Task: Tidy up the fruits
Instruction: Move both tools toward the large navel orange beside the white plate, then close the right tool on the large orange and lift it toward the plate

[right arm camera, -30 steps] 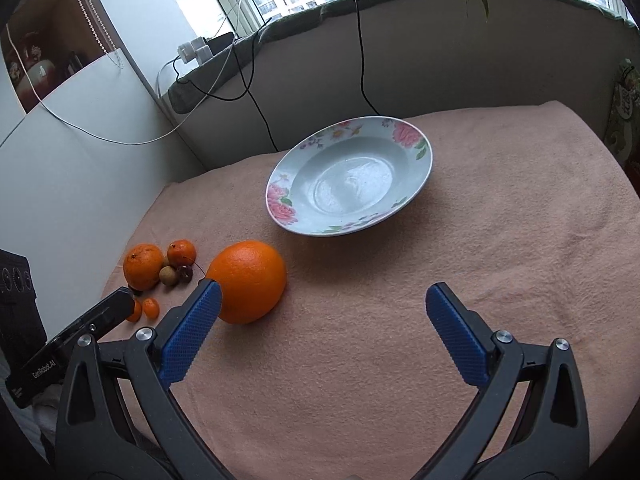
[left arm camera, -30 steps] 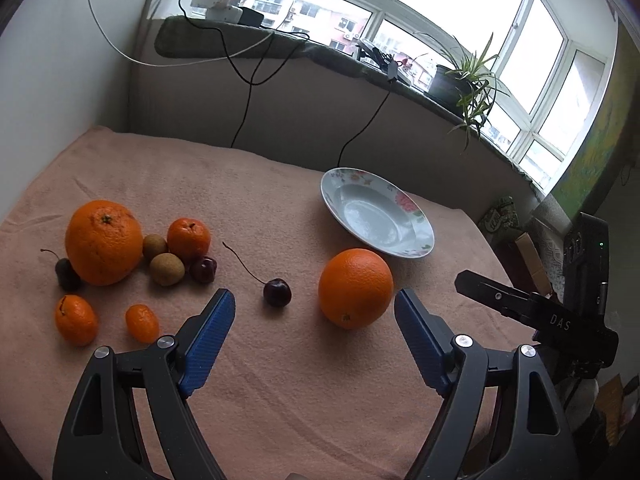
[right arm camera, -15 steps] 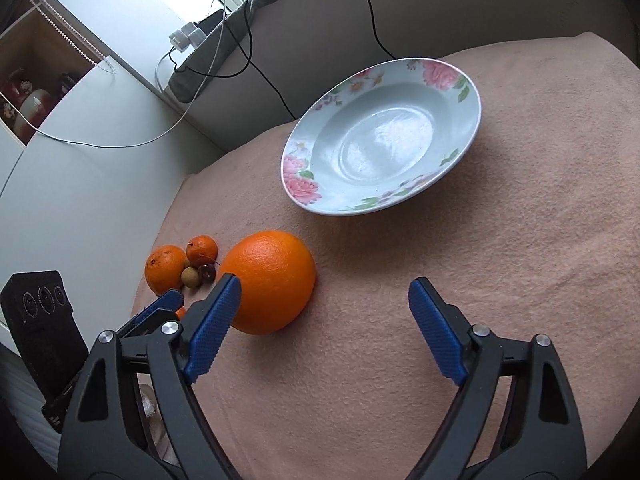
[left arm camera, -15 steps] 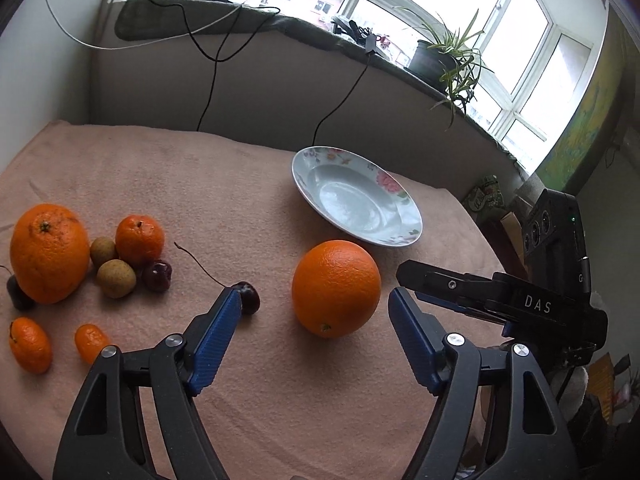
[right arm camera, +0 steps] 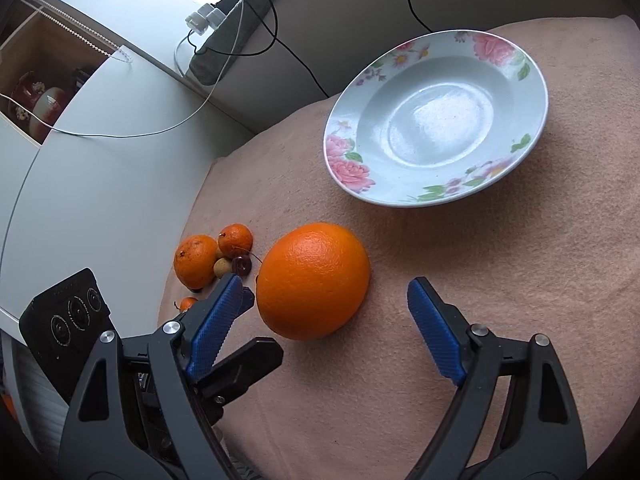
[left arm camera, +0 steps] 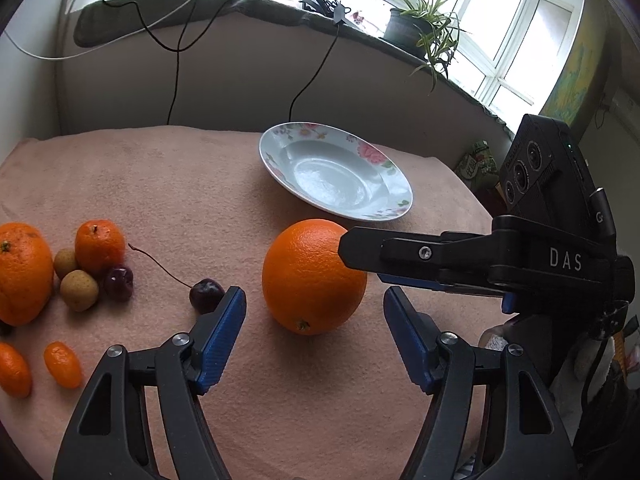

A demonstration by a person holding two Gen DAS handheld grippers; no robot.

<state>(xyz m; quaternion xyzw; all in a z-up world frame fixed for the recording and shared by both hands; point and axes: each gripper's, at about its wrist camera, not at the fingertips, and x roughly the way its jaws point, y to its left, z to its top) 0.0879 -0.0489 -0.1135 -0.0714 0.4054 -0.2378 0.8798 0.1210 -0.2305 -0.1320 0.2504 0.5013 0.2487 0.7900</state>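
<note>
target: big orange (left arm camera: 314,276) on the pink cloth (left arm camera: 180,184), just short of the floral plate (left arm camera: 394,176), near it but not touching as far as I can see
plate: empty, nothing loaded
other fruit: cluster off to the left of the orange in the left wrist view, second orange (left arm camera: 22,272), mandarin (left arm camera: 100,245), two tan longan-like fruits (left arm camera: 78,290), cherries, kumquats (left arm camera: 62,364); one stemmed cherry (left arm camera: 206,294) sits right by my left pad
left gripper (left arm camera: 314,334): jaws apart and closing, orange sits just ahead of the tips, pads (left arm camera: 222,336) not on it
right gripper (right arm camera: 326,328): jaws apart, straddling the same orange, no contact visible
conflict: both claws aim at one fruit; right finger already crosses in front of the orange in the left view
step in hand: I judge it's grabbing the orange for the plate
how to do it well: I'd commit one claw only, back the other off; push deeper so the pads meet the widest part, not the near face; keep the left pad clear of the cherry; close slowly, round fruit may roll on cloth
risk: squeeze too far forward and it squirts toward the plate
</note>
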